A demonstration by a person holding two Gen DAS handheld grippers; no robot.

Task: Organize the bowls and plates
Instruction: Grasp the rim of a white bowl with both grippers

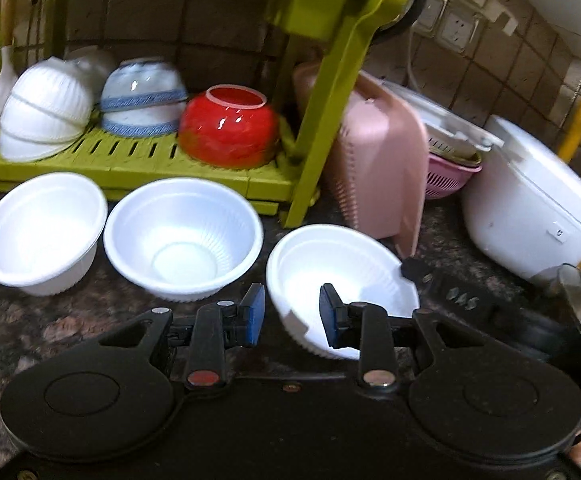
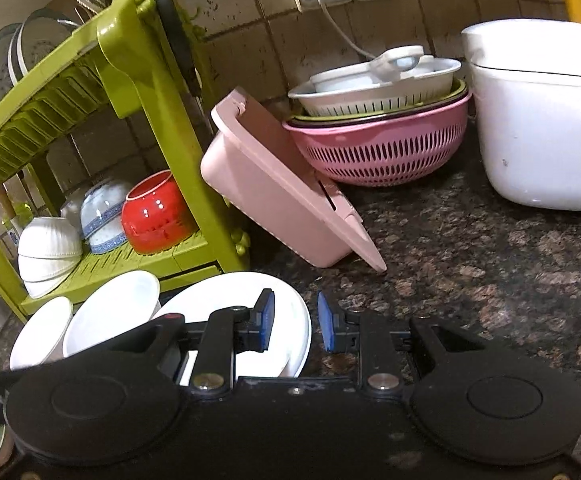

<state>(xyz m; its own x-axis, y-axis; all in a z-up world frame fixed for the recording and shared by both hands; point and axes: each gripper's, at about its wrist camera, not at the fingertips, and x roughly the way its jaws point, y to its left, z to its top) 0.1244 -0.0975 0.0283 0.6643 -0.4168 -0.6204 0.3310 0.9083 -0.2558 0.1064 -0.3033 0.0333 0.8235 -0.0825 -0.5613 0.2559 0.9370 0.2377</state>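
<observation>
Three white bowls (image 1: 182, 236) waiting upright on the tabletop (image 1: 18, 316), at 6 o'clock from the green rack (image 1: 130, 160). Left gripper (image 1: 292, 312) released, straddling the rightmost bowl's (image 1: 342, 276) rim; right gripper (image 2: 295, 322) likewise spread, holding nothing, probably to tilt and nest it.

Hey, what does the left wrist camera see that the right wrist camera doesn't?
Only the left wrist view shows the insides of the three white bowls on the counter, the rightmost tilted between the open left gripper. Only the right wrist view shows plates standing in the green rack's upper tier and the open right gripper. Both show the red bowl, pink colander and white rice cooker.
</observation>
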